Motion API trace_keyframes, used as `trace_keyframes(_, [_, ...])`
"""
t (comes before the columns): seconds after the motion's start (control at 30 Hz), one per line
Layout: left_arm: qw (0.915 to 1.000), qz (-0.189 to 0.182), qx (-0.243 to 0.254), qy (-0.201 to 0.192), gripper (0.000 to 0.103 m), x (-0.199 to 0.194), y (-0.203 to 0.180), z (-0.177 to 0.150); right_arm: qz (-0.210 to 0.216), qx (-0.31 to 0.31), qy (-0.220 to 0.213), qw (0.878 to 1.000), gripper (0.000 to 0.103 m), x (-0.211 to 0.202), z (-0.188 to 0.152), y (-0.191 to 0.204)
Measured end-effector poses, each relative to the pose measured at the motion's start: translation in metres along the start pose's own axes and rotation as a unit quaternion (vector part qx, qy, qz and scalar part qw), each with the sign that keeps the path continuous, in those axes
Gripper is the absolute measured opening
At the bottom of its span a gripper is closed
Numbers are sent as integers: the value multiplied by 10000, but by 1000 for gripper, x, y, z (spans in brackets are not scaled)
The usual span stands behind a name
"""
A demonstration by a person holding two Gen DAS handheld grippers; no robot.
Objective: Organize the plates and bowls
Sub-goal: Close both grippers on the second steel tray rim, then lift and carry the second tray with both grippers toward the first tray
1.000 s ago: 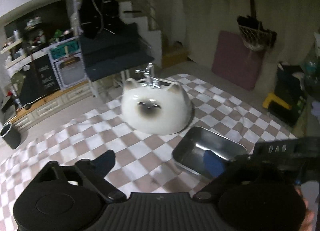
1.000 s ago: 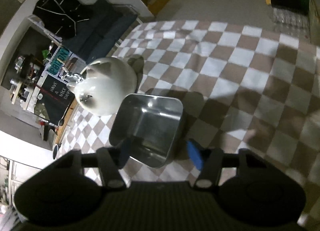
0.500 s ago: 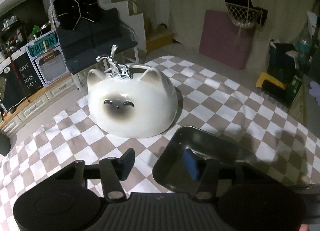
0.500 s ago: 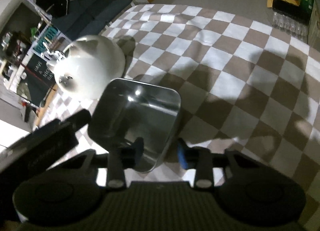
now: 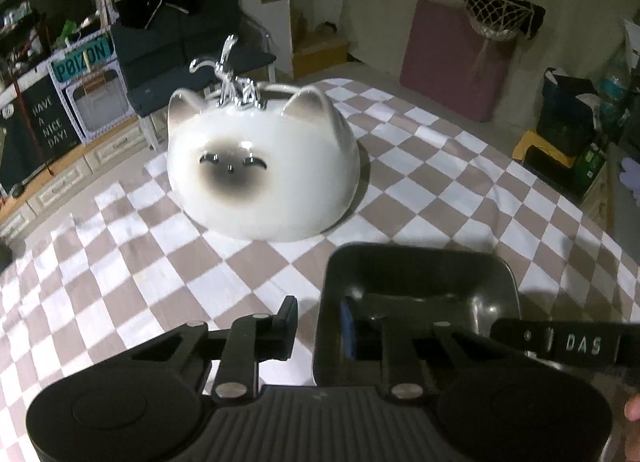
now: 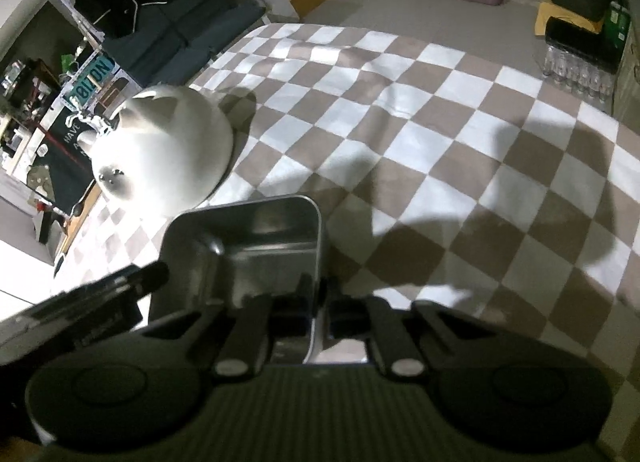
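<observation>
The metal tray sits low and right of centre in my left view and low and centre-left in my right view, resting on the checkered cloth. My left gripper straddles the tray's left wall: one finger stands outside it on the cloth side, the blue-padded finger stands inside the basin. These jaws have just been closing with that wall between them, yet I cannot tell whether the pads press on the metal. My right gripper has its two fingers drawn tight on the tray's right wall, one inside the basin and one outside, having just closed down on that thin edge. In the right view, the left tool's dark body crosses the lower left, beside the tray's left corner. The white cat-faced bowl lies upside down on the cloth above and left of the tray, near it but apart, with a chrome wire stand behind it.
</observation>
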State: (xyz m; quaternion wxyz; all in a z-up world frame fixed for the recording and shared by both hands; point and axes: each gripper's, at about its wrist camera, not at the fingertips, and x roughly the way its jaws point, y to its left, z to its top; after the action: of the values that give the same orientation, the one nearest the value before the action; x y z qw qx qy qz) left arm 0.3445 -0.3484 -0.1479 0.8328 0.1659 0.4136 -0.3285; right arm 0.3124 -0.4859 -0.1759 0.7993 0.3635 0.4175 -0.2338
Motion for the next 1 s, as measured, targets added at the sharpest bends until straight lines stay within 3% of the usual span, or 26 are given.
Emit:
trace_keyframes(0.17, [9998,-52,-107,159,21,1,1,-10,56,71,-26,10000,8,2,0,-3])
trace_keyframes(0.23, [9996,-59,-191,178,13,2,3,-12,18,-41,-30,10000,8,2,-1,0])
trace_keyframes(0.37, [9994,-60,-302,148,10,2,6,-12,-107,-449,0,9989,10,2,-7,12])
trace_keyframes(0.47, [9992,-75,-348,155,9,2,8,-11,-39,-382,45,9993,10,2,-6,9])
trace_keyframes(0.63, [9994,-17,-324,106,9,6,6,-5,-105,-337,133,9993,19,5,-6,8])
trace_keyframes(0.83, [9994,-41,-295,171,9,12,3,-4,-21,-388,100,9992,7,2,-5,5])
trace_keyframes(1.0, [9982,-113,-466,347,9,16,4,-13,-29,-334,15,9994,5,2,-2,1])
